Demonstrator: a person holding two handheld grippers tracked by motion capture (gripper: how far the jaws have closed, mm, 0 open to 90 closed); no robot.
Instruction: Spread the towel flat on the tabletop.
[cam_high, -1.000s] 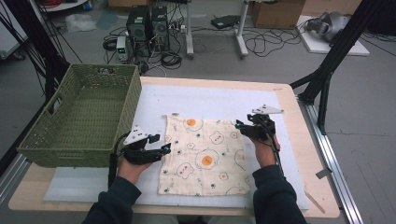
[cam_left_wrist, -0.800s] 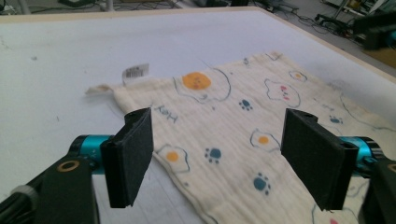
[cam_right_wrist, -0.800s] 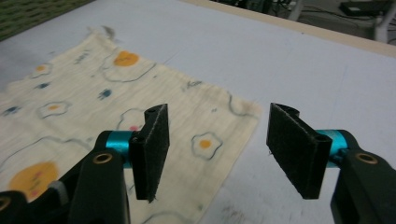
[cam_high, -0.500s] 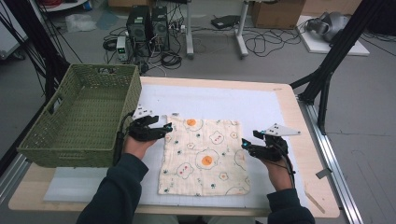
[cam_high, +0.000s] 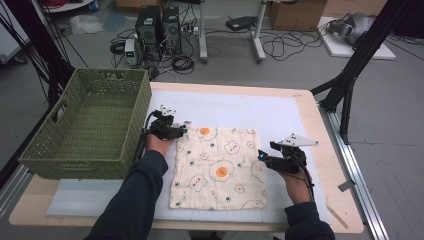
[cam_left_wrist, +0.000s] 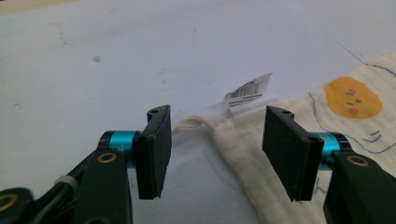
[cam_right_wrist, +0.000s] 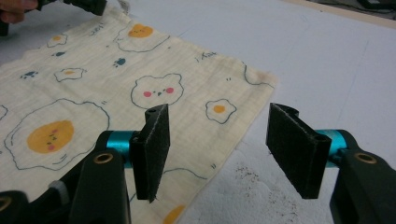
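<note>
A cream cloth (cam_high: 220, 167) printed with fried eggs and bears lies flat on the white mat (cam_high: 260, 110). My left gripper (cam_high: 182, 131) is at the cloth's far left corner. In the left gripper view its jaws (cam_left_wrist: 217, 123) have just been closing and stand open around that corner (cam_left_wrist: 243, 135), where a loop and a white tag (cam_left_wrist: 247, 91) lie; the pads do not touch it. My right gripper (cam_high: 261, 157) is at the cloth's right edge, open. In the right gripper view (cam_right_wrist: 217, 135) its jaws straddle that edge of the cloth (cam_right_wrist: 116, 93).
A green wicker basket (cam_high: 85, 125) stands at the table's left, close beside my left forearm. Bare mat lies beyond and to the right of the cloth. Black frame struts (cam_high: 350, 80) rise past the right edge. Computers and cables sit on the floor behind the table.
My left hand has moved away from the person along the cloth's left edge to its far corner. My right hand drew back from the far right corner to the middle of the right edge.
</note>
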